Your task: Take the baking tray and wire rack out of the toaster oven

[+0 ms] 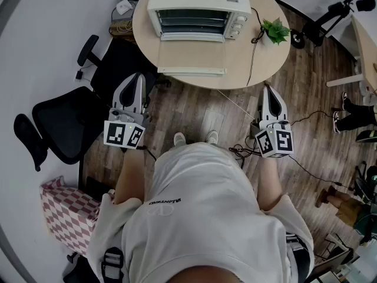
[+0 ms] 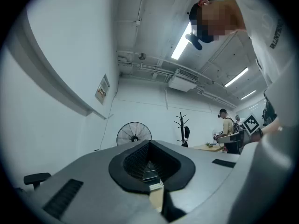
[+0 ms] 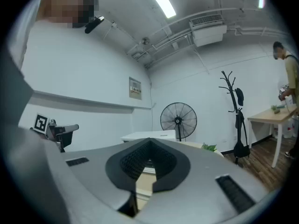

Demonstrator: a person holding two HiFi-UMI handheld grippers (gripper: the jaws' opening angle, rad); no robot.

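A white toaster oven stands at the back of a round wooden table, its door folded down. Rack bars show in its open front; I cannot tell the baking tray from the wire rack. My left gripper and right gripper hang over the floor, short of the table's near edge, both shut and holding nothing. In the left gripper view the shut gripper frames a bit of the oven. In the right gripper view the oven's white top shows just above the shut gripper.
A pale flat panel lies before the oven at the table's edge. A small plant and a cable sit right of the oven. Black office chairs stand left, a checkered bag lower left, cables on the floor.
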